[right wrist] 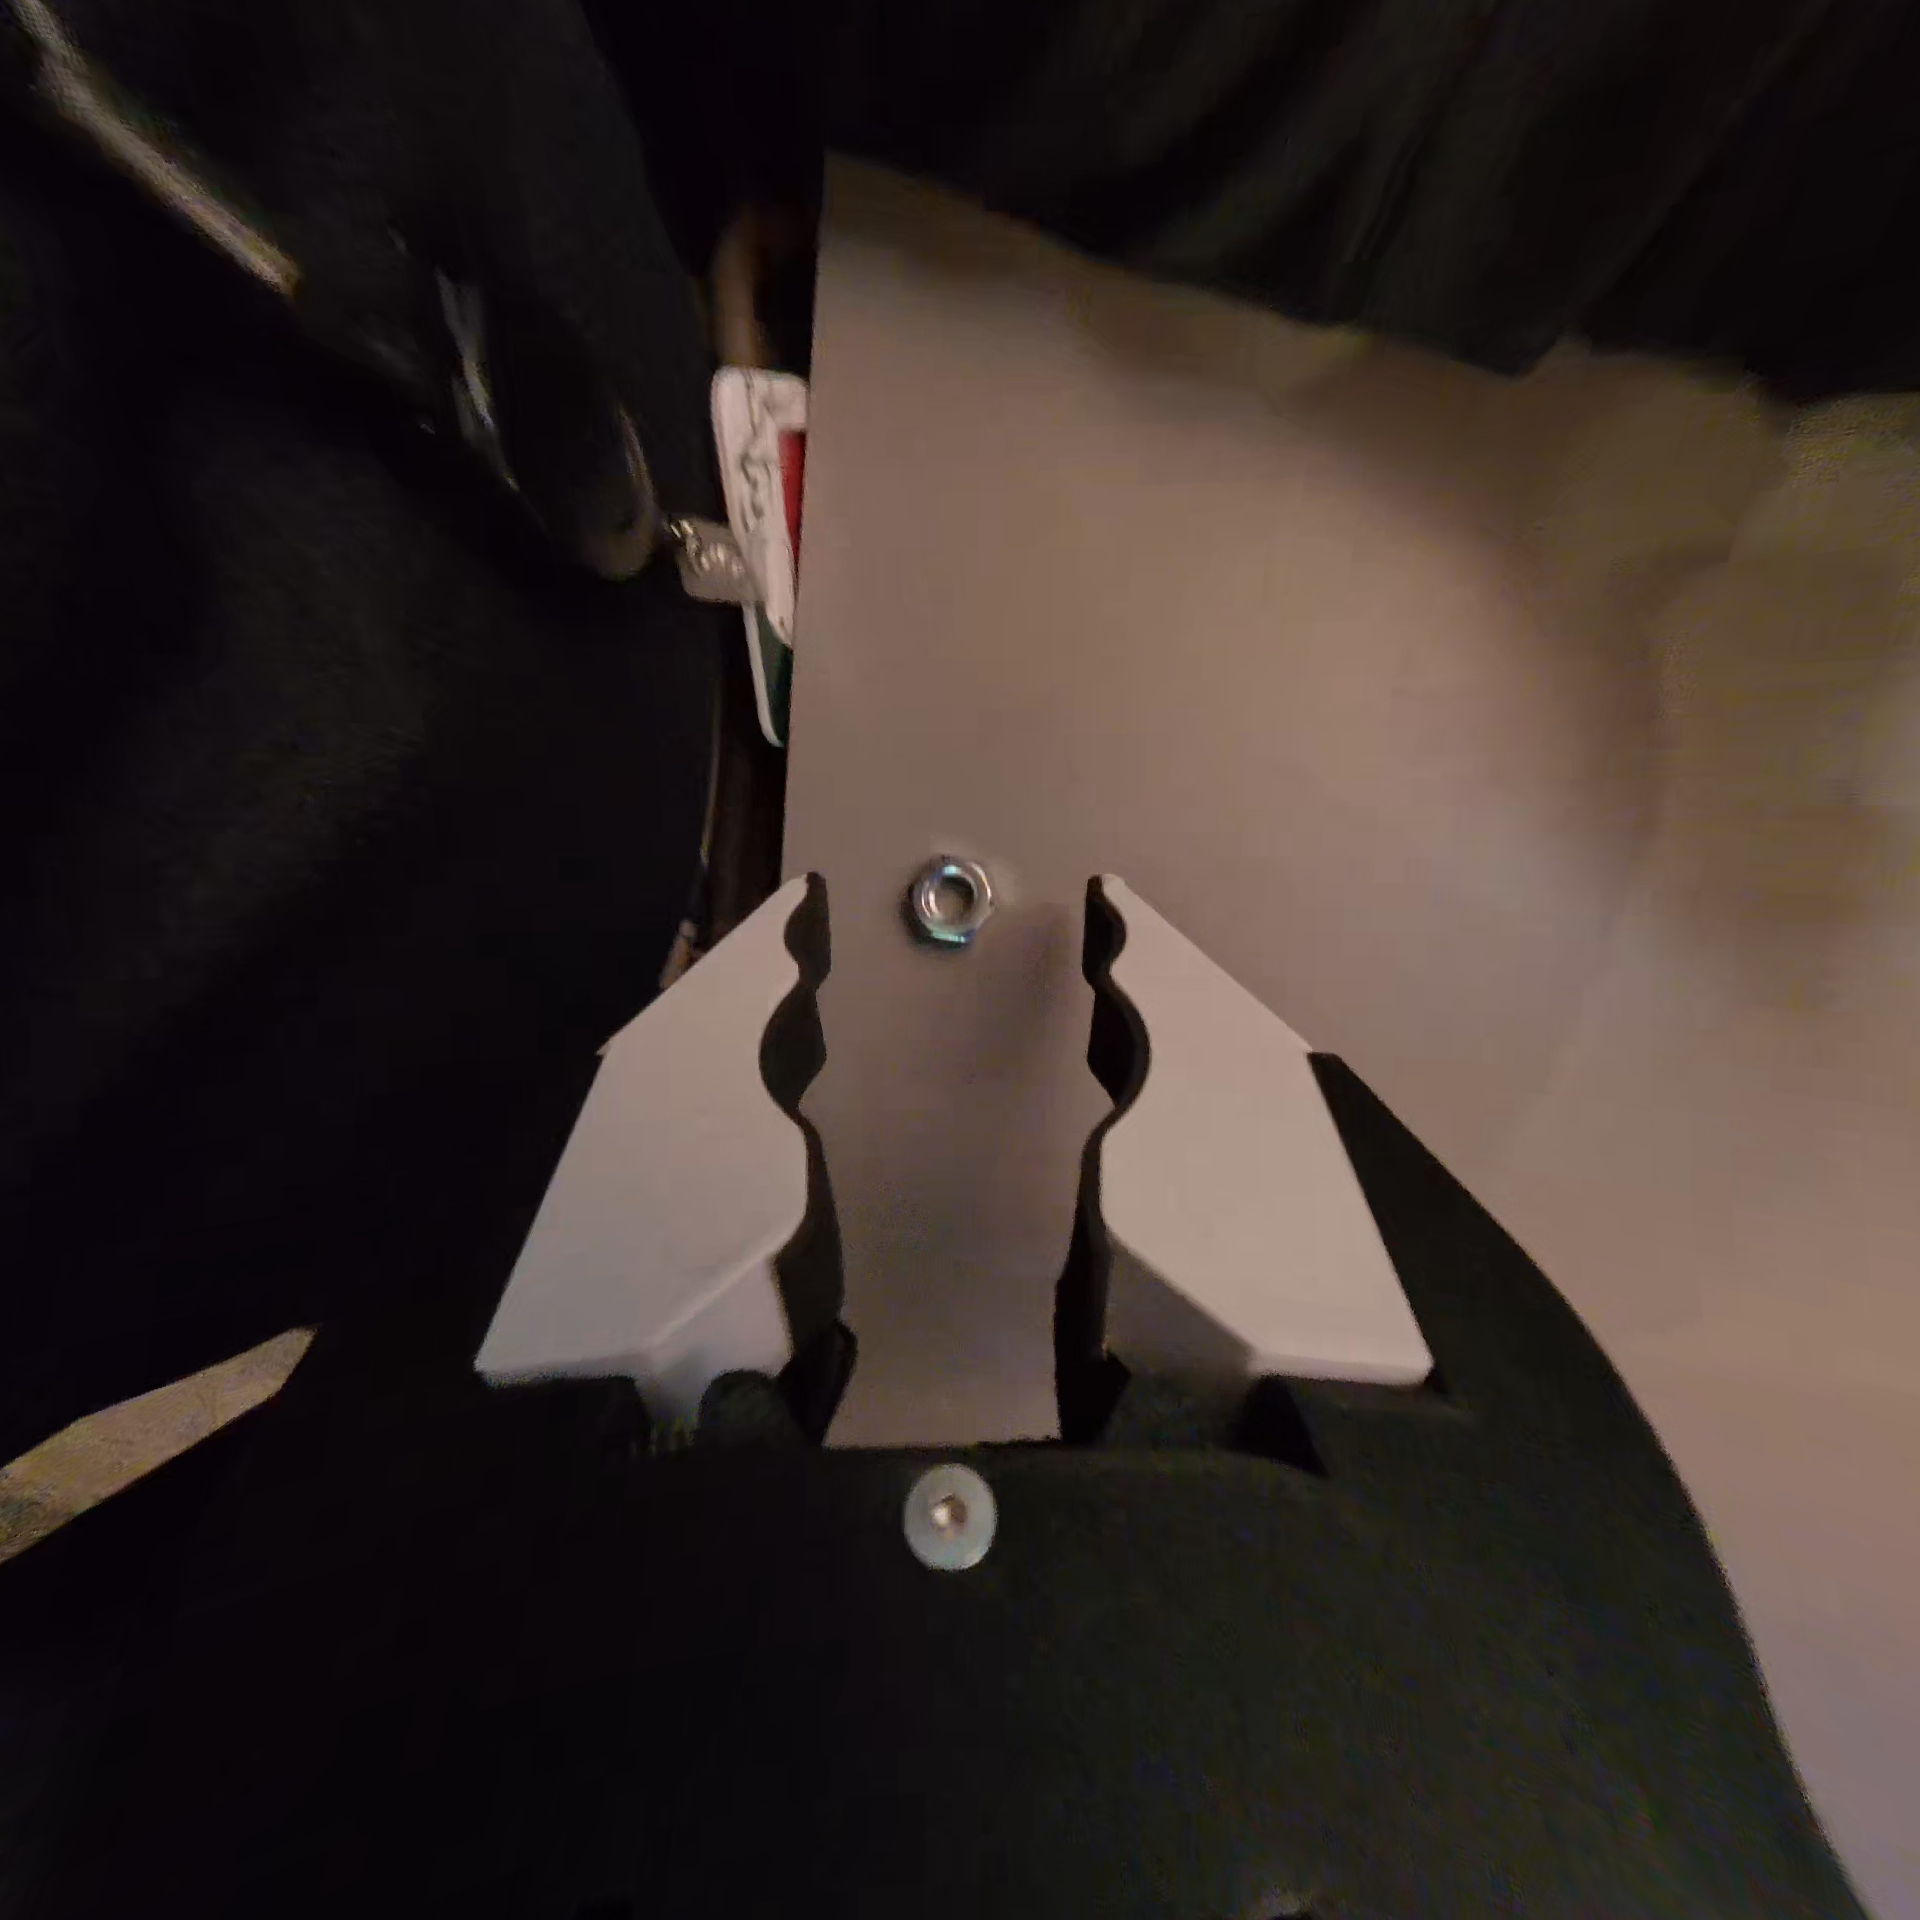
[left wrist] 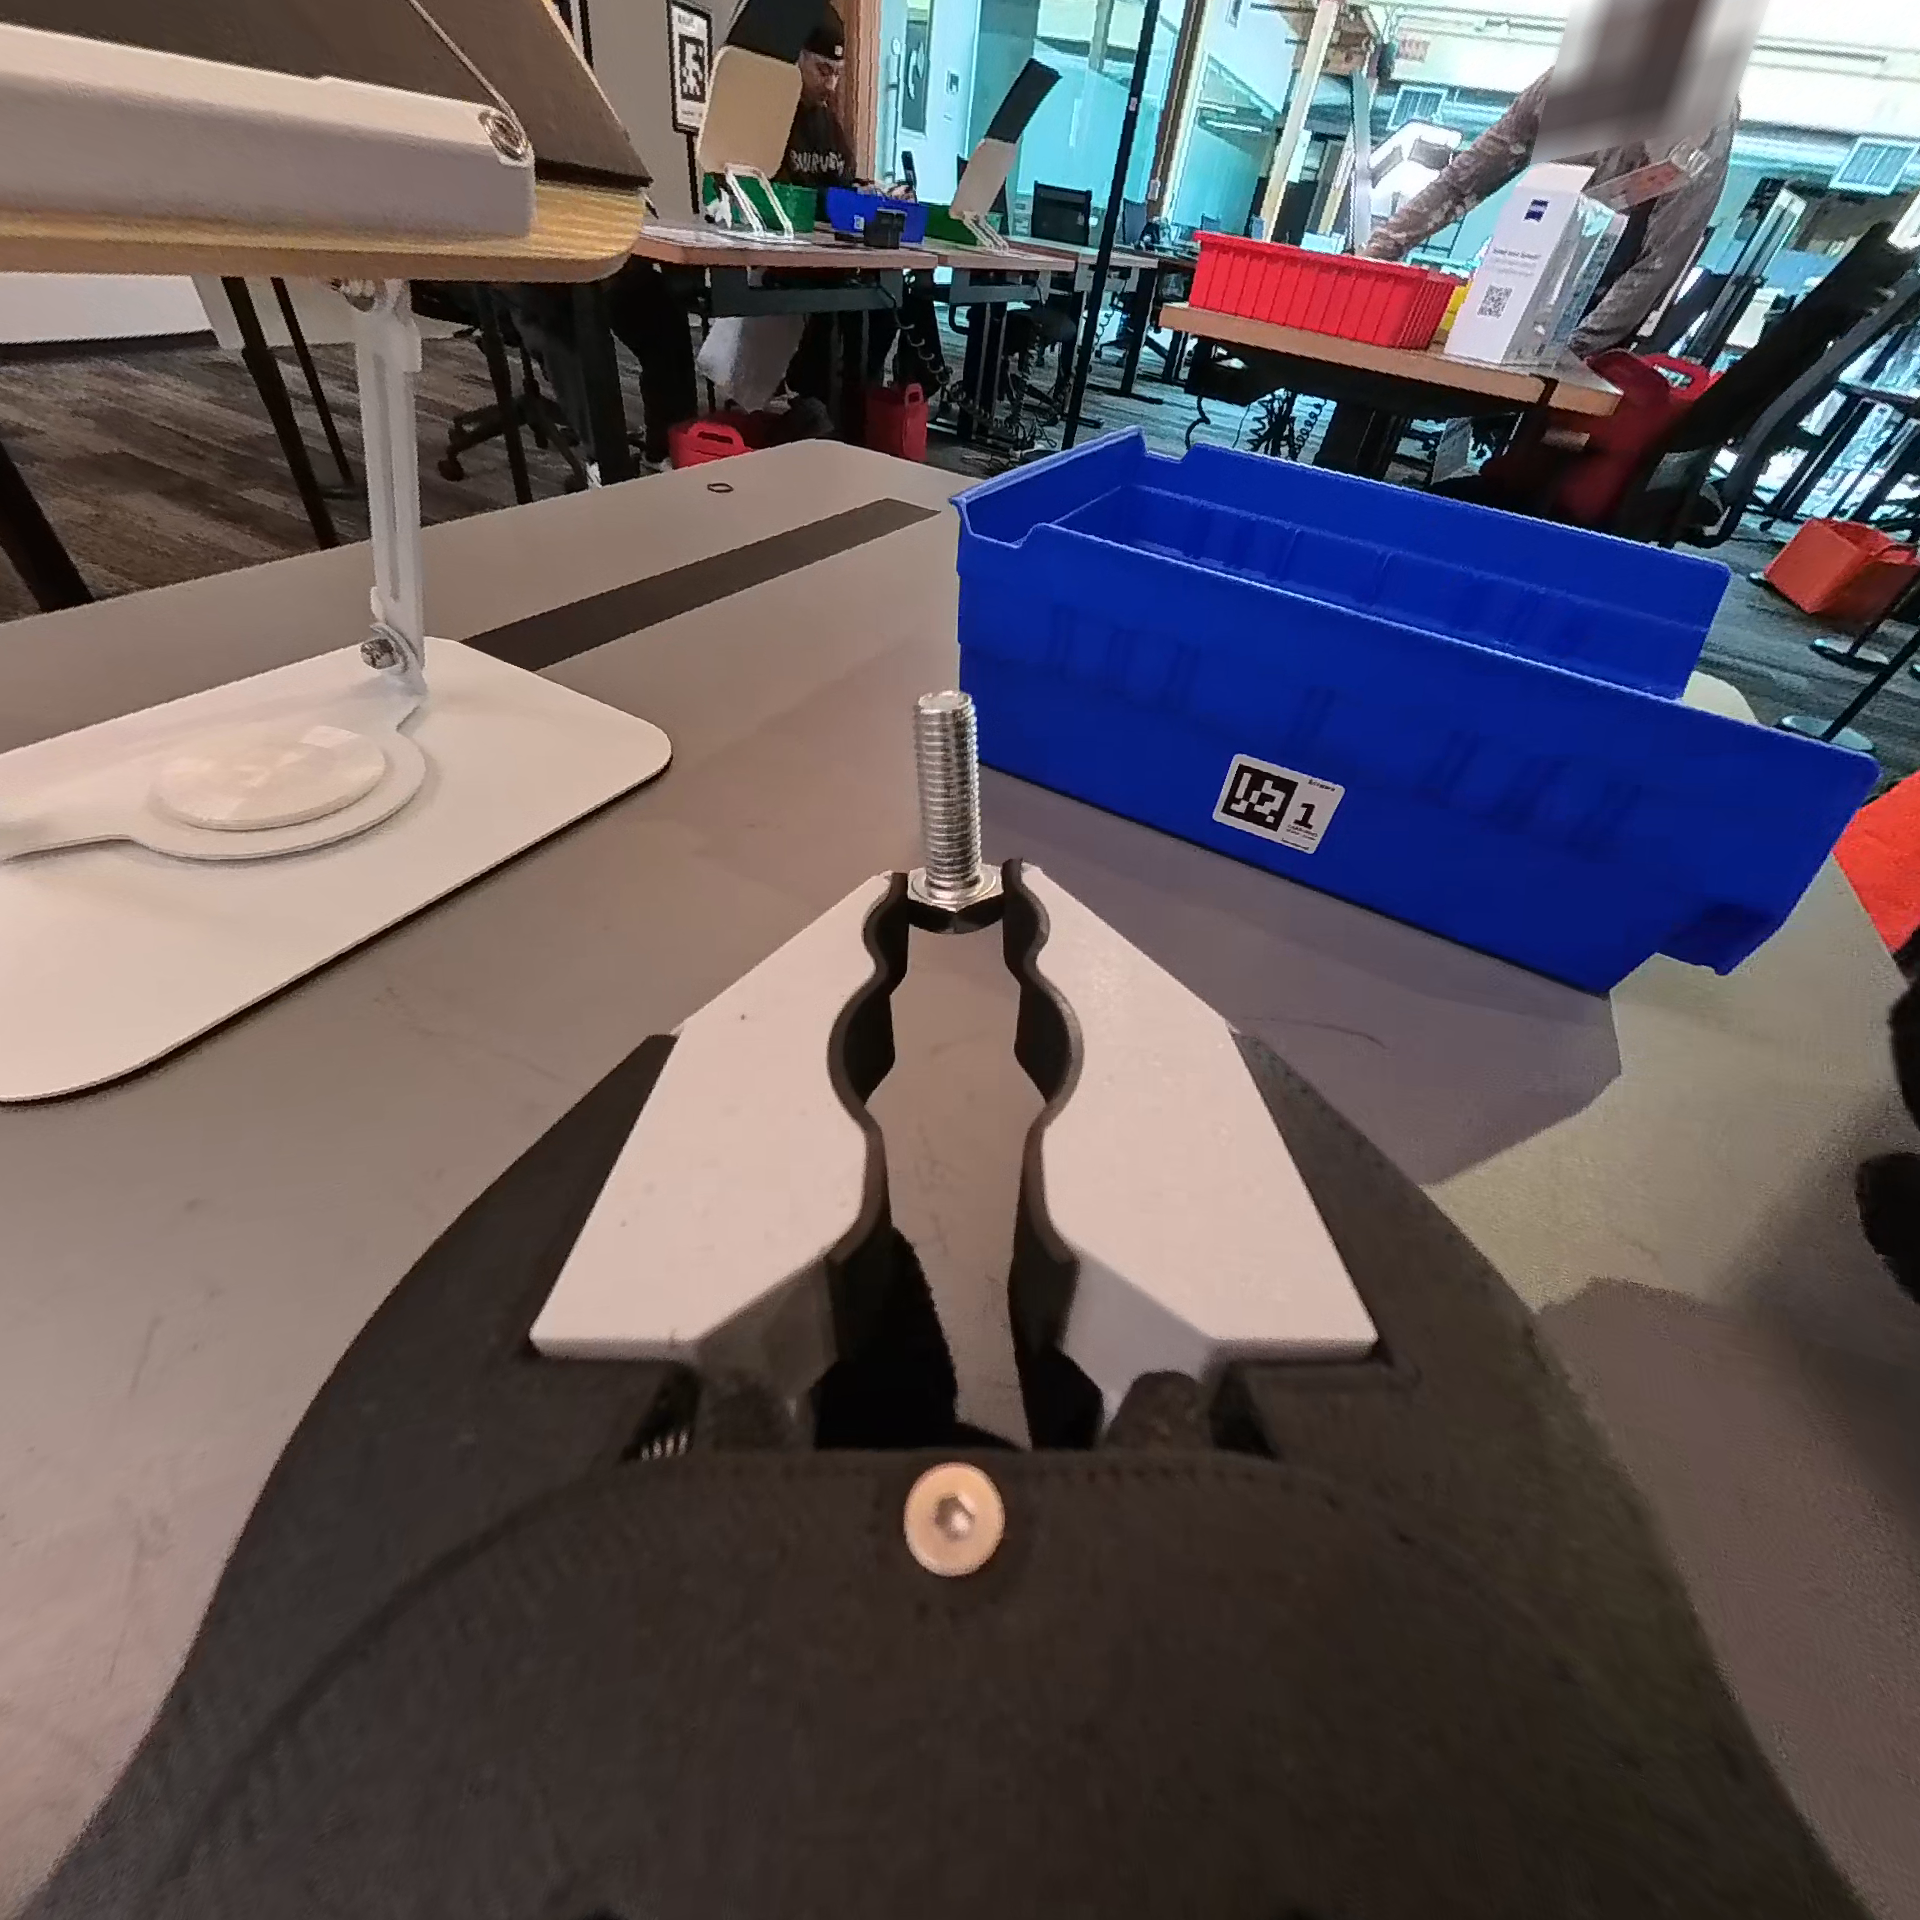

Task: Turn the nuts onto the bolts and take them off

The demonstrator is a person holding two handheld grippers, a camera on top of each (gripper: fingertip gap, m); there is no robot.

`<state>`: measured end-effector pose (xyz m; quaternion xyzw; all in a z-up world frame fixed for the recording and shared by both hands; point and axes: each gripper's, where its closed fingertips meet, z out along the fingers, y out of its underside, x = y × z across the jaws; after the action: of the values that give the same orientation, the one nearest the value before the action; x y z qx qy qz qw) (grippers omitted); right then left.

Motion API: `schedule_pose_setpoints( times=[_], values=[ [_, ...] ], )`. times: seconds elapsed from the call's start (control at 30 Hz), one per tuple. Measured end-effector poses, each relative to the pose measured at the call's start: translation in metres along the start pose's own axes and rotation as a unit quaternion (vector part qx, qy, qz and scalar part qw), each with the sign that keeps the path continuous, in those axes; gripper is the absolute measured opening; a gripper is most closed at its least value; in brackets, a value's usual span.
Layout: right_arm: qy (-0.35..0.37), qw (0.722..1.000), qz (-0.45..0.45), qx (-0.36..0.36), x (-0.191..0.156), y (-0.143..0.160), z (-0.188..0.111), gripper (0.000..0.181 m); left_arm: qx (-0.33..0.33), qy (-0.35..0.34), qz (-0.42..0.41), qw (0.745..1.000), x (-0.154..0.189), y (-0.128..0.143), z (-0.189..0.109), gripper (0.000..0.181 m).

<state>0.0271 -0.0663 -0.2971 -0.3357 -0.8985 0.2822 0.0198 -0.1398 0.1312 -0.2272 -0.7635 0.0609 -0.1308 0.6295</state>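
Left gripper (left wrist: 953, 902) clamps hex head of upright bolt (left wrist: 947, 798) above grey table (left wrist: 312, 1195), near blue bin (left wrist: 1382, 727). Right gripper (right wrist: 954, 914) spread wide, empty; loose nut (right wrist: 948, 900) flat on table between its fingertips.

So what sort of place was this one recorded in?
Most likely a shared workshop or lab hall, not a home. Rows of worktables carry plastic parts bins, a blue bin nearby and a red bin farther back, with people at other benches. The left tool grips a bolt by its head.
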Motion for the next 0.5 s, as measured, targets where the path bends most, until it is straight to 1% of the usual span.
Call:
schedule_pose_setpoints(
  times=[0.03,0.13,0.2,0.3,0.43,0.5],
  values=[
    [0.007,1.0,-0.001,-0.012,0.0,0.004,0.003,0.048,0.001,0.0,0.0,1.0,0.0,0.0,0.0,0.016],
    [0.005,1.0,0.015,-0.002,-0.006,0.005,0.007,0.042,0.0,0.0,0.002,1.0,0.001,0.0,0.0,0.016],
    [0.016,1.0,0.002,-0.015,-0.008,0.011,0.01,0.034,-0.002,0.001,0.004,1.0,0.001,0.001,0.0,0.016],
    [0.022,1.0,-0.018,-0.01,-0.007,0.01,0.011,0.033,-0.004,0.002,0.005,1.0,0.001,0.001,0.001,0.016],
    [0.016,0.996,-0.081,-0.025,-0.004,0.005,0.012,0.032,-0.006,0.003,0.005,1.0,0.002,0.002,0.001,0.016],
    [0.006,0.992,-0.12,-0.049,-0.004,0.006,0.014,0.029,-0.005,0.003,0.005,1.0,0.002,0.002,0.001,0.016]
  ],
)
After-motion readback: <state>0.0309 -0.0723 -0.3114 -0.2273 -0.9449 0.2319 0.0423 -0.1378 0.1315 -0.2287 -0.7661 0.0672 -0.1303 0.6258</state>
